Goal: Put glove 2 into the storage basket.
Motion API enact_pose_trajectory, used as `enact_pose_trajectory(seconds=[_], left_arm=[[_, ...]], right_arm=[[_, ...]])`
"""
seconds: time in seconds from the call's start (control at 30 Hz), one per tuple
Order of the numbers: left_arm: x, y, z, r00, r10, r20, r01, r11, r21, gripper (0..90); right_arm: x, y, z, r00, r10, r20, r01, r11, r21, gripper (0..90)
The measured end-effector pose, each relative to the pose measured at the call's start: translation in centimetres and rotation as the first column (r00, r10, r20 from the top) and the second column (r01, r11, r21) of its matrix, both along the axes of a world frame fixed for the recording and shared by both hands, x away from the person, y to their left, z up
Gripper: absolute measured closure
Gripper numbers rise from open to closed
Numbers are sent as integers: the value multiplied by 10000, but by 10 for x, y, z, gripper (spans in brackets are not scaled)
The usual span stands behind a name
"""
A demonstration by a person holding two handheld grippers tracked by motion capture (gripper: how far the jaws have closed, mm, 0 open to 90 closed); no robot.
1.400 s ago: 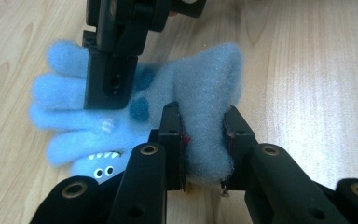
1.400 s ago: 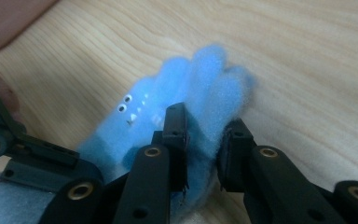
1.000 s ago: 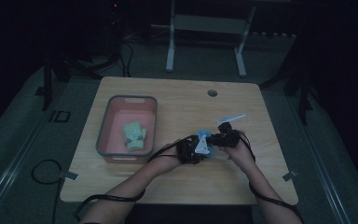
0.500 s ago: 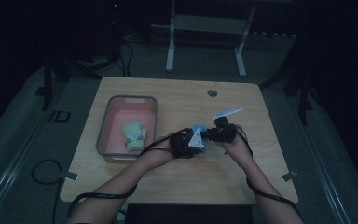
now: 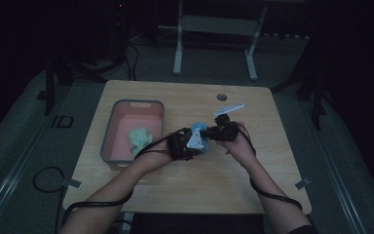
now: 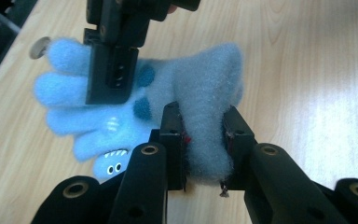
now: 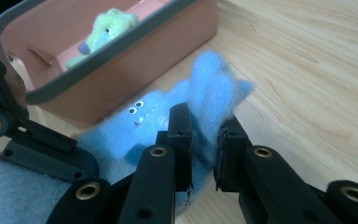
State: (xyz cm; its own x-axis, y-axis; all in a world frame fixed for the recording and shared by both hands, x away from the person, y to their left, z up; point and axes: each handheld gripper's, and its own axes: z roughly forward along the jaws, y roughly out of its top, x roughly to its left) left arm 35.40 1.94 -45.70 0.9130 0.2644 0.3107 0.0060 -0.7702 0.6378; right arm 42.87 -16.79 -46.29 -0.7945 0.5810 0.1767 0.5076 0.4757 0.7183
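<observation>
**Blue glove held in both tools, not yet binned**

My left tool (image 6: 204, 135) is clamped on the cuff of the fuzzy blue glove (image 6: 168, 98); my right tool (image 7: 204, 140) pinches its finger end. The glove hangs between them above the table's (image 5: 272, 175) middle, right of the pink bin (image 5: 126, 112). A green glove (image 5: 139, 138) already lies inside; this one, I judge, remains. It is soft, with printed eyes and dark spots.
</observation>
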Motion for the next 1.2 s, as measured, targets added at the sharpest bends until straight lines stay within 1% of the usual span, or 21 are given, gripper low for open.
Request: enact_pose_trajectory(seconds=[0.03,0.1,0.13,0.17,0.3,0.37,0.4,0.63,0.7,0.73,0.77,0.97,1.17,1.2], left_arm=[[0,3,1,10000,63,-12,-63,9999,-87,755],[1,8,4,9999,115,19,-115,9999,-110,755],[1,8,4,9999,115,19,-115,9999,-110,755],[3,14,7,9998,170,66,-170,9998,-32,756],[2,21,9,9995,240,190,-242,9997,77,756],[2,26,10,9994,294,189,-297,9994,164,756],[2,28,10,9992,353,159,-355,9993,125,756],[1,45,13,9985,527,163,-530,9984,197,756],[1,48,13,9983,556,185,-560,9982,221,756],[0,54,14,9978,627,197,-631,9978,205,756],[0,56,14,9976,671,180,-674,9976,177,756],[-2,73,15,9961,868,174,-871,9960,221,756],[-4,90,16,9934,1119,237,-1126,9931,329,756],[-5,93,16,9926,1179,301,-1189,9923,347,756]], right_arm=[[1,2,1,10000,-4,36,4,10000,-1,796],[2,8,3,10000,36,32,-36,10000,28,796],[2,8,3,10000,36,32,-36,10000,28,796],[5,15,8,9999,108,122,-108,9999,49,796],[8,25,14,9995,241,200,-242,9997,70,797],[10,32,16,9991,344,258,-345,9994,37,797],[10,35,17,9990,377,256,-377,9993,21,797],[14,56,21,9977,642,224,-643,9979,65,800],[15,58,21,9973,696,238,-698,9975,71,800],[15,61,21,9971,721,246,-723,9974,77,800],[16,67,22,9966,788,258,-790,9969,55,800],[17,87,25,9940,1031,353,-1034,9946,50,802],[18,108,27,9914,1251,387,-1254,9921,49,802],[18,111,27,9912,1269,384,-1272,9919,63,802]])
